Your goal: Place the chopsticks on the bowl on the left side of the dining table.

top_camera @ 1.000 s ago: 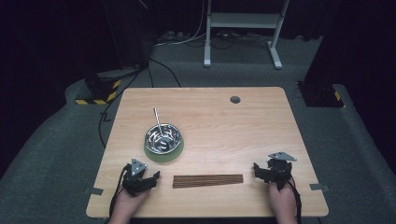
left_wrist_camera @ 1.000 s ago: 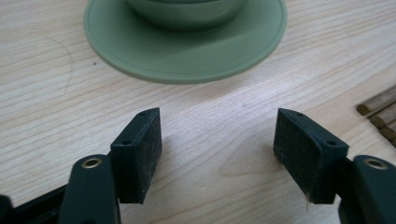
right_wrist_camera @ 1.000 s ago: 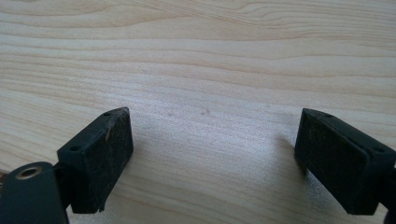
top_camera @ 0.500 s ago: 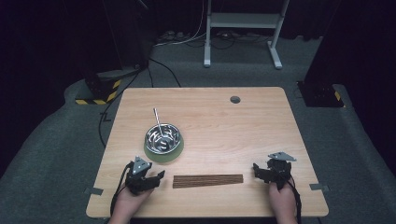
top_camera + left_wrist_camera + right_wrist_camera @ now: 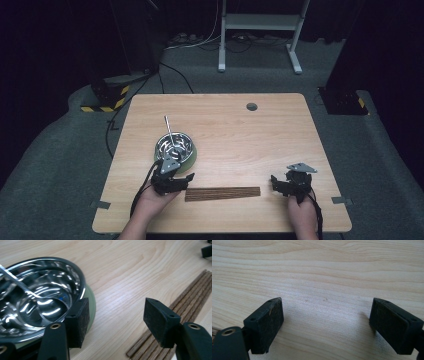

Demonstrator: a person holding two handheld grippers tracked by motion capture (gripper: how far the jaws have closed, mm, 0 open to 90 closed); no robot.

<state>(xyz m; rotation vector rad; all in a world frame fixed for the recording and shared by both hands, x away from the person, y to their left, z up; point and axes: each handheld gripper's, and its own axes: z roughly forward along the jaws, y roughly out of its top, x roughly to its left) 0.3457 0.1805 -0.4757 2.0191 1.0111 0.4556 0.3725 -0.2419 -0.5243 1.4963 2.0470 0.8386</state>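
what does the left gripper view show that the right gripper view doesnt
Left gripper view alone: the steel bowl on its green base, a thin metal utensil lying in it, and the row of dark wooden sticks to the right; the left gripper has open jaws with nothing between them. Right gripper view alone: the right gripper, jaws wide open over bare wood. Both share the light wooden table.

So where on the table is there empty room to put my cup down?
Lots of bare table lies behind the wooden sticks, from the metal bowl across to the right edge, up to the small round hole. It is crowded at the near edge: the left gripper sits by the bowl, the sticks lie in the middle, and the right gripper rests beside them.
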